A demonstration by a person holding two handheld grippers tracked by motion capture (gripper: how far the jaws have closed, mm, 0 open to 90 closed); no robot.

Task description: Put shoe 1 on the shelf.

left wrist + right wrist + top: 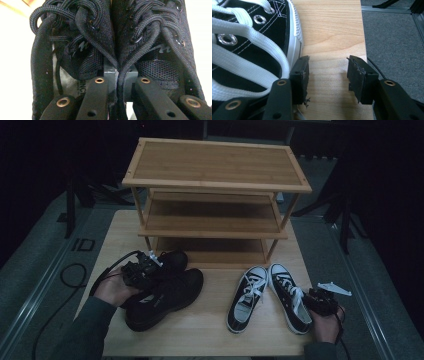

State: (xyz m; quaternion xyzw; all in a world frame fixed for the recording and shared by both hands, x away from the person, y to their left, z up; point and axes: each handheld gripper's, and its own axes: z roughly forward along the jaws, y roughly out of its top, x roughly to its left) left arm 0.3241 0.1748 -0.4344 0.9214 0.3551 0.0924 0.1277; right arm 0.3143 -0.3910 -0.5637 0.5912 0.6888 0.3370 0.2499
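On the table, the left gripper pinches both black shoes together by their inner edges before the rack, while the right gripper gapes empty beside the sneakers.

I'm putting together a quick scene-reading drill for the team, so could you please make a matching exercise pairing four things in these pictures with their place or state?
Things:
1. black shoes
2. black-and-white sneakers
3. wooden rack
4. right gripper

Places or states:
A. stands at the far side of the table, shelves bare
B. jaws apart over bare wood, nothing between them
C. lie side by side at the table's right, white laces
D. pinched together at their inner edges by the left gripper

Pairs: 1-D, 2-C, 3-A, 4-B
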